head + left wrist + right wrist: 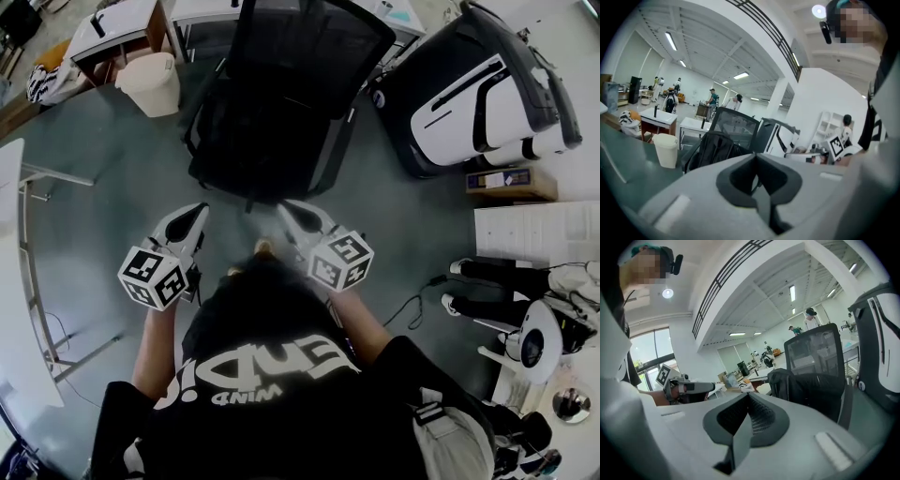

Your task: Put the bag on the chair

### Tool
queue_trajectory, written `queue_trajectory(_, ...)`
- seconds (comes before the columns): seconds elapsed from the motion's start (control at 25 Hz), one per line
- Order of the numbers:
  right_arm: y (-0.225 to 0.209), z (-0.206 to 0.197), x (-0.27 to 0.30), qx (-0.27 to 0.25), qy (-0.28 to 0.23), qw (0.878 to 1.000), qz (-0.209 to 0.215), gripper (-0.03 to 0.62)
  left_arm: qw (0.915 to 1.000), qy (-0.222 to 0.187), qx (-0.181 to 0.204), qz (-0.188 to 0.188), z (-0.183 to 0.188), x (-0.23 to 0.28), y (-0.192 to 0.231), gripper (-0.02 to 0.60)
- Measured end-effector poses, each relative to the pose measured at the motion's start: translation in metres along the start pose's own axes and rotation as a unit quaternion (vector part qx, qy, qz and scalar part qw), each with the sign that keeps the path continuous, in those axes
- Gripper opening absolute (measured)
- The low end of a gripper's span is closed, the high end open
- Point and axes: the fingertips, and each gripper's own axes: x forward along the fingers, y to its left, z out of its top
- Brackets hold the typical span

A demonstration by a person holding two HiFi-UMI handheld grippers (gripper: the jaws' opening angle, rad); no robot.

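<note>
Bag: black, soft fabric, slumped on the seat of the chair, in front of the mesh backrest. It fills most of the seat, so the task looks done.

Handling (judged): limp, so it will sag and fold when lifted. Not slippery, not fragile. Weight unclear.

Best hold: a top loop or strap rather than a flat panel. No loop made out in any view.

Left gripper, right gripper: jaws clenched, nothing between them. Both sit short of the seat's front edge, above the floor.

White bin stands left of the chair.
</note>
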Motion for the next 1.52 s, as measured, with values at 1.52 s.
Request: queue_trajectory(1.52, -0.013, -0.021, -0.120, -0.074, -0.062, 0.993, -0.075, 0.002, 0.9896, -0.094, 0.045, 0.099, -0.053, -0.039, -0.054, 0.002)
